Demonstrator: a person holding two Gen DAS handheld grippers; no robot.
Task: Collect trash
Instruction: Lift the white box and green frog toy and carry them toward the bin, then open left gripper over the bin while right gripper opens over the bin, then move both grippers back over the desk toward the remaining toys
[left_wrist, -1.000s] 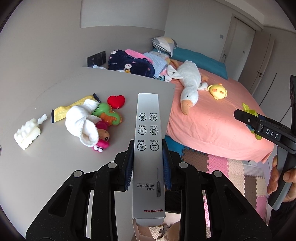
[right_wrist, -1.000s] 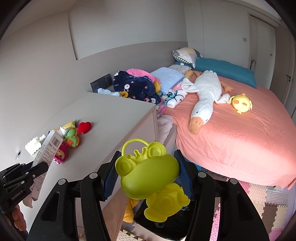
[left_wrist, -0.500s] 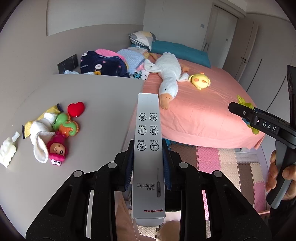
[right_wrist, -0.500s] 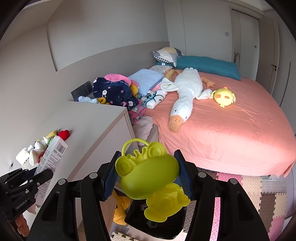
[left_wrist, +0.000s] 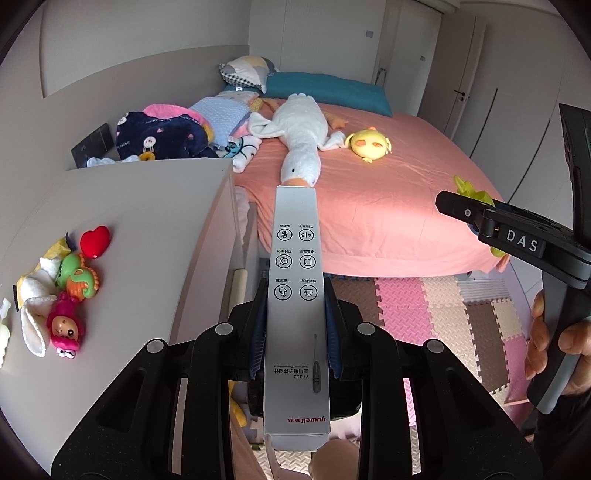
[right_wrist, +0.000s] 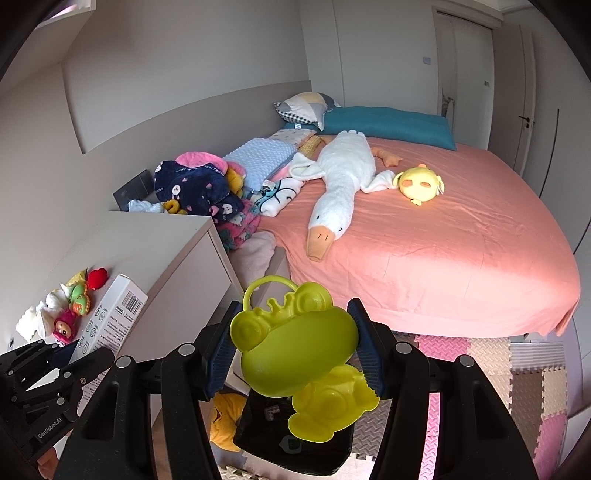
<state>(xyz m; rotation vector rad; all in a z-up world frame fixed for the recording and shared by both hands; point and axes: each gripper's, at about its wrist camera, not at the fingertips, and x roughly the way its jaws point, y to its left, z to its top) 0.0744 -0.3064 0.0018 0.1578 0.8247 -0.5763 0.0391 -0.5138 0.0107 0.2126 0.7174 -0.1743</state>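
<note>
step: hauling trash to black bin (right_wrist: 295, 435) at 6 o'clock | left gripper (left_wrist: 295, 332) clamps box (left_wrist: 297, 295) | right gripper (right_wrist: 291, 354) clamps frog toy (right_wrist: 299, 354) | next: lower, release

Our left gripper (left_wrist: 295, 325) points forward and downward, both black finger arms in full view. Its blue pads (left_wrist: 258, 332) are clamped on the long sides of a thin silver box (left_wrist: 297, 295) that sticks out well past the fingertips.

Our right gripper (right_wrist: 293, 347) also tilts downward. Its blue ribbed pads (right_wrist: 221, 354) press the two flanks of a yellow-green frog toy (right_wrist: 295, 350), jaws about half spread.

To the right of the left tongs, our right hand (left_wrist: 550, 347) wraps the right tool's handle, fingers curled. The left tool sits low to the left of the right tongs.
</note>
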